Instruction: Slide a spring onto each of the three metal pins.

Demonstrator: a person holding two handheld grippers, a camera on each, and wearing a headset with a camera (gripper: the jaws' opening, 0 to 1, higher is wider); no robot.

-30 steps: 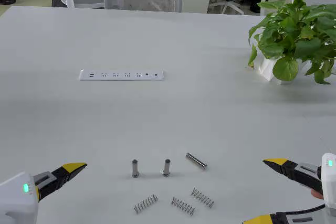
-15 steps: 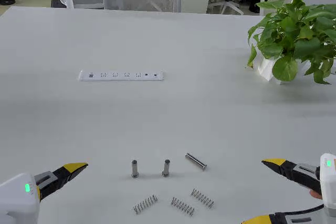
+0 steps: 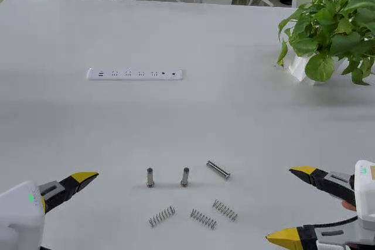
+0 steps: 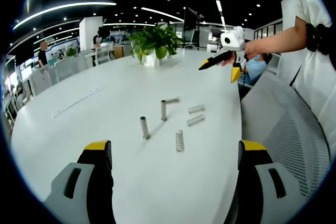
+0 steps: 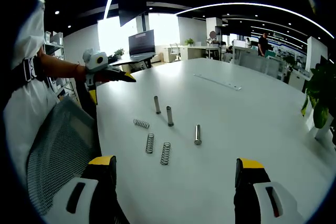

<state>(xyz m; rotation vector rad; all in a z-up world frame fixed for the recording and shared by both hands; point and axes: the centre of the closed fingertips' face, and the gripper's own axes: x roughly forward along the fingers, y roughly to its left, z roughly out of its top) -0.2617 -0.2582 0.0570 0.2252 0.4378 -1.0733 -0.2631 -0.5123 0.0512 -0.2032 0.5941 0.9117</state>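
1. The left gripper (image 4: 175,149) and the right gripper (image 3: 292,203) are both wide open and hold nothing. They hang above the table (image 3: 176,115), one on each side of the parts.
2. I think the first job is to pick up a spring. Pinch it softly near one end so it does not squash or pop away.
3. Keep the other end free and line it up straight over a pin top.
4. Three small wire springs (image 3: 203,219) lie flat in a row, apart from each other.
5. Just behind them are two shiny standing pins (image 3: 150,177) and one lying pin (image 3: 218,170). None has a spring on it yet.
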